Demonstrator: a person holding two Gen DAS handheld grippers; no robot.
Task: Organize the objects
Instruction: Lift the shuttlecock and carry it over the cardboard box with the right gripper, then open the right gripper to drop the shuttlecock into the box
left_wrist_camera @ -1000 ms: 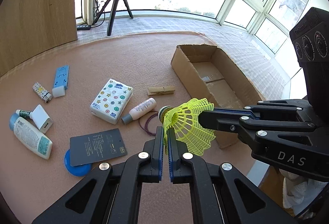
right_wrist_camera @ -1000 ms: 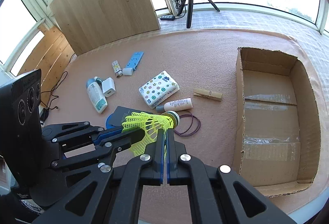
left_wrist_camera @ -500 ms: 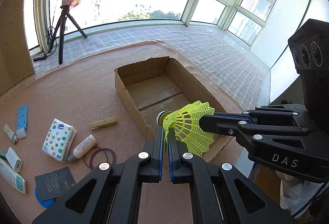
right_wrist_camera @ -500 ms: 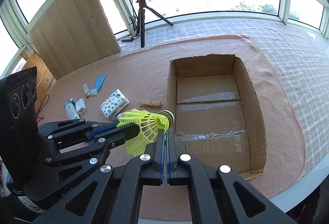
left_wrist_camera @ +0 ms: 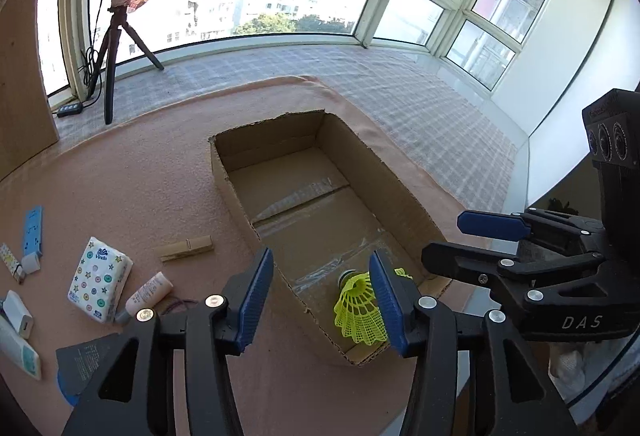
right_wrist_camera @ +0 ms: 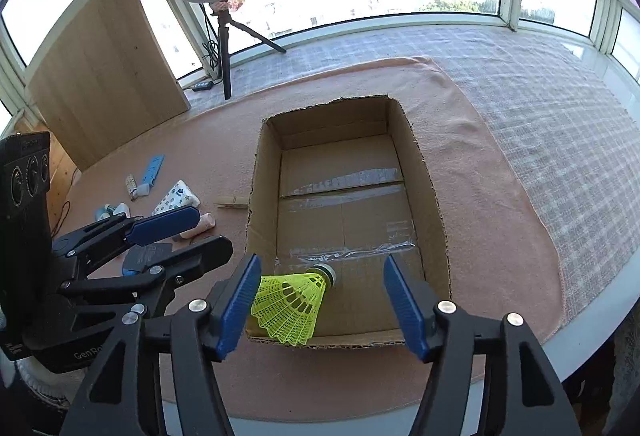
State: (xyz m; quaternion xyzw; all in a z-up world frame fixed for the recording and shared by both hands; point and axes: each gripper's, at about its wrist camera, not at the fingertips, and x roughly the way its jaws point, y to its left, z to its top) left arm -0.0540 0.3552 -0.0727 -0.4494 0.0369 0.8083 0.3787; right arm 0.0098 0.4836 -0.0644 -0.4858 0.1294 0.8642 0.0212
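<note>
A yellow shuttlecock [left_wrist_camera: 358, 310] [right_wrist_camera: 294, 306] hangs loose at the near end of the open cardboard box [left_wrist_camera: 240, 204] [right_wrist_camera: 264, 196], cork pointing into the box. Whether it rests on the box floor I cannot tell. My left gripper [left_wrist_camera: 320, 276] [right_wrist_camera: 212, 230] stands over the box's near left corner, its jaws opening. My right gripper [right_wrist_camera: 321, 268] [left_wrist_camera: 452, 240] is over the near end, jaws opening too. The shuttlecock shows in the gap of the right gripper's fingers and beside the left gripper's right finger, but no pad presses on it.
On the pink cloth left of the box lie a tissue pack [left_wrist_camera: 100, 280], a wooden clothespin [left_wrist_camera: 186, 248], a small bottle [left_wrist_camera: 148, 294], a dark card [left_wrist_camera: 92, 356], a blue power strip [left_wrist_camera: 32, 228] and a white charger [left_wrist_camera: 18, 316]. A ring-light tripod [left_wrist_camera: 112, 56] stands by the windows. The table edge [right_wrist_camera: 580, 368] runs close behind the box.
Both grippers carried the shuttlecock from above the scattered items rightward to over the box. Both pairs of jaws, shut on it before, have opened and let it go.
</note>
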